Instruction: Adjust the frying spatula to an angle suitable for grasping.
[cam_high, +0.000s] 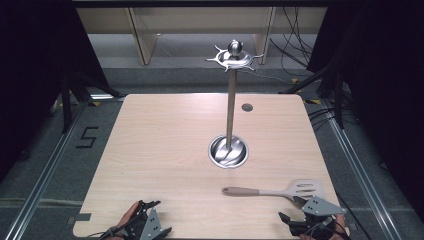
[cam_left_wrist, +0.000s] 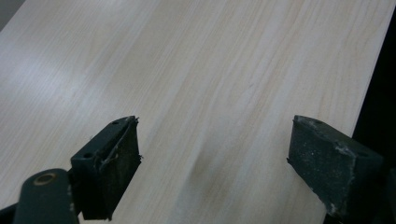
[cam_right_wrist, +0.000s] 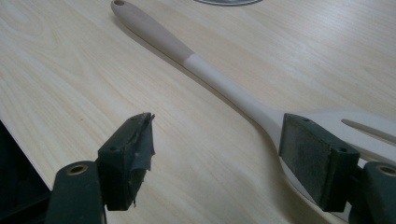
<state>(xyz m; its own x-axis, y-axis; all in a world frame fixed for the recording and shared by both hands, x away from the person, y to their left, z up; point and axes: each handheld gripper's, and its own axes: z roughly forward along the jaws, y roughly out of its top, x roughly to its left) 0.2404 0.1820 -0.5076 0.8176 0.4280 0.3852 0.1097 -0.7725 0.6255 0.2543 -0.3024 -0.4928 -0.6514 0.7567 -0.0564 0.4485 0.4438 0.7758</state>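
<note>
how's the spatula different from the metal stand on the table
The spatula lies flat near the table's front edge; the stand rises upright from a round base at the middle. The spatula is pale and matte with a tan handle end; the stand is shiny metal. The spatula ends in a slotted blade; the stand is topped by a ring of hooks, all bare. Both rest on the table, untouched.

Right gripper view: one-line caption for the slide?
Open right gripper hovers beside a slotted spatula lying flat on the wooden table.

The spatula (cam_high: 280, 190) has a tan handle and pale cream slotted blade. The bench (cam_high: 165, 150) is light woodgrain; the utensil stand (cam_high: 230, 107) is shiny silver.
</note>
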